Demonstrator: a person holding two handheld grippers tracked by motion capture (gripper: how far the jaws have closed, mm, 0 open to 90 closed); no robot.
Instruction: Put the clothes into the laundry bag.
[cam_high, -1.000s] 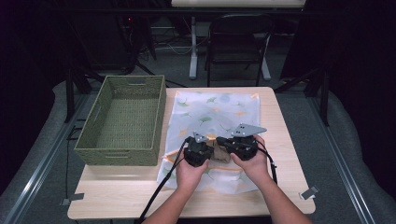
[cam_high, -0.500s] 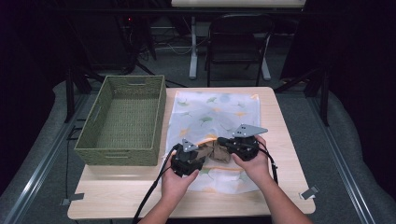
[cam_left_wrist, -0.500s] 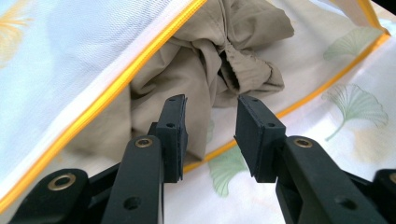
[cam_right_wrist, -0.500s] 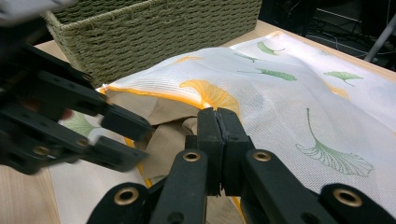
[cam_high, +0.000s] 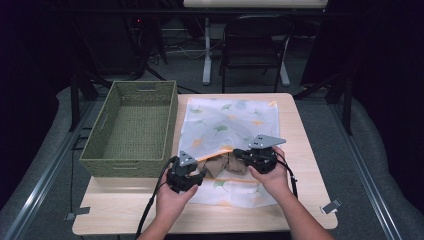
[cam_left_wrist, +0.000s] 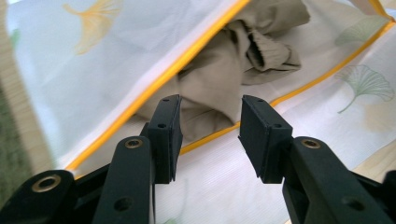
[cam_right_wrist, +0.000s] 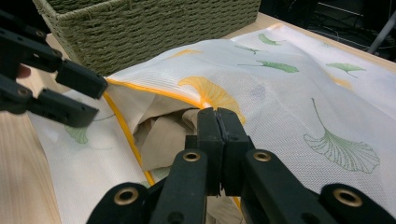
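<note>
While the right gripper (cam_right_wrist: 218, 122) keeps its fingers clamped on the yellow-zippered edge of the white leaf-printed mesh laundry bag (cam_high: 235, 122), the left gripper (cam_left_wrist: 210, 135) — fingers just opening, empty — backs off the beige crumpled garment (cam_left_wrist: 219, 86) half inside the bag's mouth. Next, probably: regrip, push deeper. Pale wooden surface (cam_high: 125, 212); green woven basket (cam_high: 131, 127) left of bag; dark room, black chair (cam_high: 255, 45) behind.

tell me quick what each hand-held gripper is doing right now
left hand-held gripper: open, jaws just been opening, nothing pinched.
right hand-held gripper: shut, seemingly on the mesh bag's edge by the beige cloth.
</note>
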